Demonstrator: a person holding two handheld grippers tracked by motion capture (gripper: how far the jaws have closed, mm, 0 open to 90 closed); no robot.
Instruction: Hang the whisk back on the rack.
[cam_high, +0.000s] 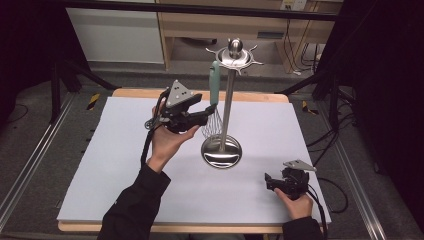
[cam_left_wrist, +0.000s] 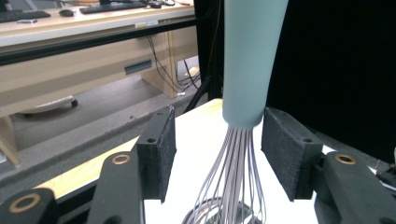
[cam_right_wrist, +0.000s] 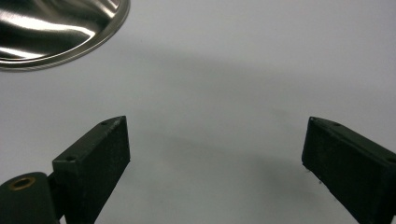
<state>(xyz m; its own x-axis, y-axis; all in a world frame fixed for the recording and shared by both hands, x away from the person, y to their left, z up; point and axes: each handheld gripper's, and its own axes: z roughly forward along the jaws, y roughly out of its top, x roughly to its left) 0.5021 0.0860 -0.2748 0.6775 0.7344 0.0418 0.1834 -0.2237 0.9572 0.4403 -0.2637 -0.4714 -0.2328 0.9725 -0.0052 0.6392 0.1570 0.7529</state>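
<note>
I am watching a steel utensil stand rising at about 12 o'clock from the middle of the white table, its round base sitting flat on the surface and its pole running up to a spoked hook ring. The whisk is hanging from that ring at the 9 o'clock side of the pole, mint handle up, wires down just above the base. The pole is standing close behind the whisk.

My left gripper is hovering at the whisk; in the left gripper view its jaws are standing apart on either side of the lower handle, with a gap showing at each pad. The handle's top is being cut off by the frame edge, and the wire tips are running out at the bottom.

My right gripper is resting at 4 o'clock, jaws spread wide over bare table, with the base's rim sitting at 10 o'clock, partly cropped.
</note>
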